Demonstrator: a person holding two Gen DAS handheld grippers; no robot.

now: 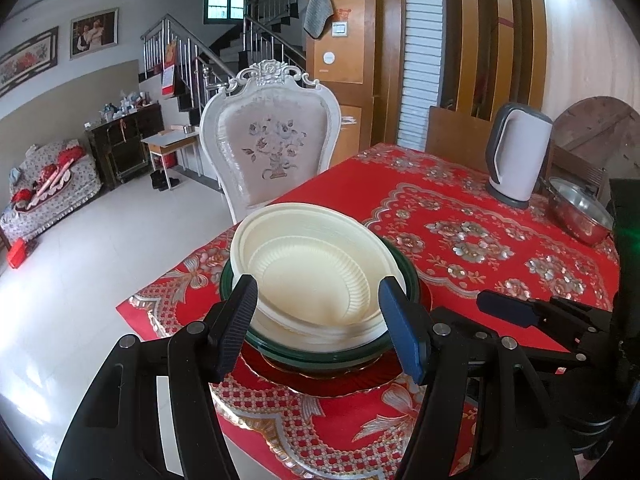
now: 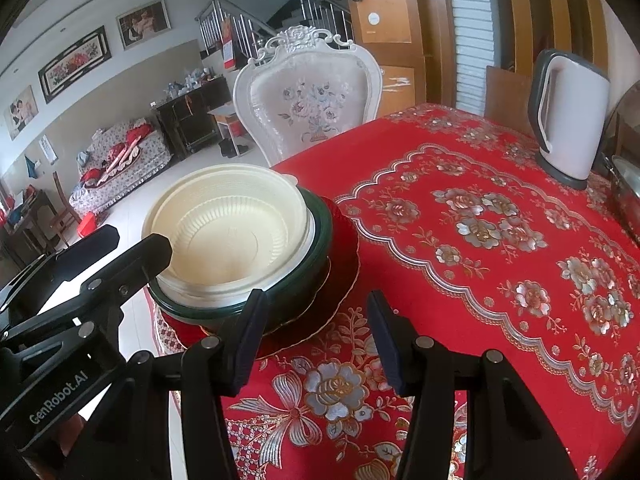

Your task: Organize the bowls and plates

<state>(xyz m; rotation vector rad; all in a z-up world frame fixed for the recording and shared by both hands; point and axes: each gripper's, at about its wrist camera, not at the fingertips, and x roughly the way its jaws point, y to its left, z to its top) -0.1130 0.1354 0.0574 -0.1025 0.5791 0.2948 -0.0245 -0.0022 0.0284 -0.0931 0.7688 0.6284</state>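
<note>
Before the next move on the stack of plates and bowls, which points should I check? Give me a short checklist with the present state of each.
1. Left gripper jaws open, holding nothing: ok.
2. Right gripper jaws open, holding nothing: ok.
3. Cream bowls nested inside the green bowl: ok.
4. Green bowl sits on the red plate: ok.
5. Stack well away from the table edge: not ok, it stands near the corner.
6. Kettle and lidded pot apart from the stack: ok.

Red plate [image 1: 320,384] mostly hidden under green bowl [image 1: 320,354]; steel pot [image 2: 626,196] cut off by frame edge; sideboard items [image 1: 120,108] too small to be identified.
</note>
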